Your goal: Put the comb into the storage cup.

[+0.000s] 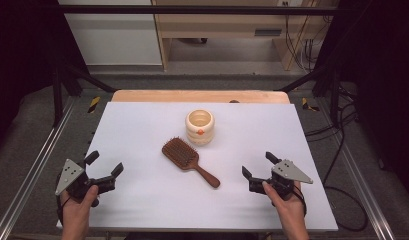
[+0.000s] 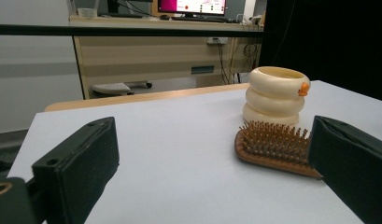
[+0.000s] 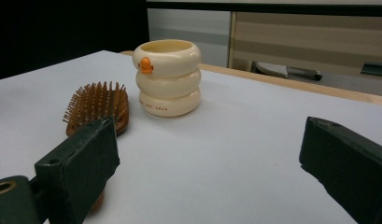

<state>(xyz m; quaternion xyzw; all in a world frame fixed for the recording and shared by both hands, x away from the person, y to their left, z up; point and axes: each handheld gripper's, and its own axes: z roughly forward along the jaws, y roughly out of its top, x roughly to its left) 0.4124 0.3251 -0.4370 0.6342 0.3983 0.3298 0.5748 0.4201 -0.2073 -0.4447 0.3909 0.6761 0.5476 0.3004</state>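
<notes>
A brown wooden hairbrush (image 1: 184, 157) lies bristles up in the middle of the white table (image 1: 142, 130), its handle pointing toward the front right. Just behind it stands a cream ribbed cup (image 1: 200, 126) with a small orange mark on its side. My left gripper (image 1: 103, 167) rests near the front left corner, open, with nothing between its jaws. My right gripper (image 1: 259, 165) rests near the front right, open and empty too. The left gripper view has the brush (image 2: 272, 147) and cup (image 2: 275, 95) ahead to the right. From the right gripper, the brush (image 3: 97, 107) and cup (image 3: 167, 84) lie ahead to the left.
A wooden strip (image 1: 199, 96) borders the table's far edge. Metal frame rails (image 1: 32, 165) run along both sides, and cables (image 1: 342, 150) trail on the floor at right. A wooden desk (image 2: 156, 51) stands beyond the table.
</notes>
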